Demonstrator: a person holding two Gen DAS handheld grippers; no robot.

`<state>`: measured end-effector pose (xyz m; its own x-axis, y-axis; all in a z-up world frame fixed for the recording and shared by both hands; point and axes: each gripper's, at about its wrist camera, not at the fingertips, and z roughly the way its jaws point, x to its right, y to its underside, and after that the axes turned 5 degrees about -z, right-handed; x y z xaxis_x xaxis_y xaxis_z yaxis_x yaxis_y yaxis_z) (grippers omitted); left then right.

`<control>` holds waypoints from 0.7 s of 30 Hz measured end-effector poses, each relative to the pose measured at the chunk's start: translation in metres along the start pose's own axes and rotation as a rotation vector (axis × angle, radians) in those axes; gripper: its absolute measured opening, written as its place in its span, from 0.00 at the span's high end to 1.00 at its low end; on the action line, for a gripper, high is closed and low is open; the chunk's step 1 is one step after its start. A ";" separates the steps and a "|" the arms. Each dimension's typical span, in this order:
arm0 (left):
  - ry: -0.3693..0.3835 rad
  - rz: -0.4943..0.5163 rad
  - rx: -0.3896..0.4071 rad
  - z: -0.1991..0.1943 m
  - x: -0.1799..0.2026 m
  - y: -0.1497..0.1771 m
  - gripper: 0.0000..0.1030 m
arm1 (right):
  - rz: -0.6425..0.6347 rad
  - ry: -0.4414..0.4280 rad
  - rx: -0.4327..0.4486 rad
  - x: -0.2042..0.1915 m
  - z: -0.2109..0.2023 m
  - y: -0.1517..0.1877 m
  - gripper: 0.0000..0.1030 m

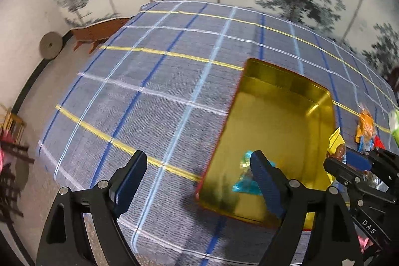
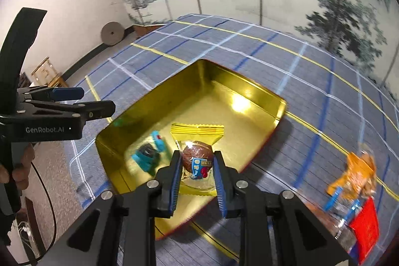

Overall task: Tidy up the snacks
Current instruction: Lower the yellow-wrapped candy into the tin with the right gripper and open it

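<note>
An open gold tin (image 2: pixel 249 85) lies on the blue checked tablecloth (image 2: pixel 311 91), with a blue-wrapped snack (image 2: pixel 149 153) in its near left corner. My right gripper (image 2: pixel 197 175) is shut on a yellow packet (image 2: pixel 198 131) holding a round brown cake, and it hangs over the near part of the tin. In the left wrist view the tin (image 1: pixel 274 121) sits to the right of my left gripper (image 1: pixel 199 173), which stands open over the cloth with nothing between its fingers. The blue snack (image 1: pixel 243 182) shows behind its right finger. The right gripper (image 1: pixel 344 162) with the packet (image 1: pixel 335 141) enters from the right.
Loose snacks lie on the cloth right of the tin: an orange packet (image 2: pixel 356 173) and a red one (image 2: pixel 366 223). The left gripper (image 2: pixel 84 101) hovers beyond the tin's left side, a hand (image 2: pixel 22 166) on its handle. Left of the table's edge is floor with wooden furniture (image 1: pixel 99 33).
</note>
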<state>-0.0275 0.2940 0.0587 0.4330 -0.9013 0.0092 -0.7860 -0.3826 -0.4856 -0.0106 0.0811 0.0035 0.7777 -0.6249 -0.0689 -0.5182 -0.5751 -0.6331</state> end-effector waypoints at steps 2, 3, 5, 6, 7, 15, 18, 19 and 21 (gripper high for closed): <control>-0.005 -0.021 -0.005 0.001 -0.007 0.002 0.20 | -0.023 -0.004 -0.009 -0.006 0.005 -0.004 0.76; -0.007 -0.033 -0.009 0.002 -0.010 0.003 0.20 | -0.034 -0.003 -0.014 -0.010 0.008 -0.006 0.76; -0.010 -0.050 -0.018 0.003 -0.016 0.005 0.20 | -0.053 0.002 -0.026 -0.014 0.015 -0.009 0.76; -0.011 -0.053 -0.022 0.004 -0.018 0.006 0.20 | -0.056 0.003 -0.033 -0.016 0.018 -0.009 0.76; -0.014 -0.056 -0.026 0.004 -0.019 0.007 0.20 | -0.059 0.007 -0.042 -0.017 0.021 -0.009 0.76; -0.024 -0.066 -0.030 0.002 -0.026 0.012 0.20 | -0.088 0.031 -0.097 -0.022 0.040 -0.007 0.76; -0.023 -0.070 -0.033 0.002 -0.027 0.014 0.20 | -0.090 0.052 -0.103 -0.022 0.045 -0.007 0.76; -0.022 -0.069 -0.033 0.002 -0.027 0.014 0.20 | -0.088 0.055 -0.106 -0.021 0.046 -0.006 0.76; -0.020 -0.066 -0.033 0.003 -0.027 0.015 0.20 | -0.081 0.053 -0.113 -0.020 0.049 -0.006 0.75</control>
<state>-0.0494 0.3130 0.0489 0.4926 -0.8699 0.0229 -0.7694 -0.4477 -0.4556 -0.0059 0.1234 -0.0293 0.8004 -0.5990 0.0218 -0.4932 -0.6788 -0.5440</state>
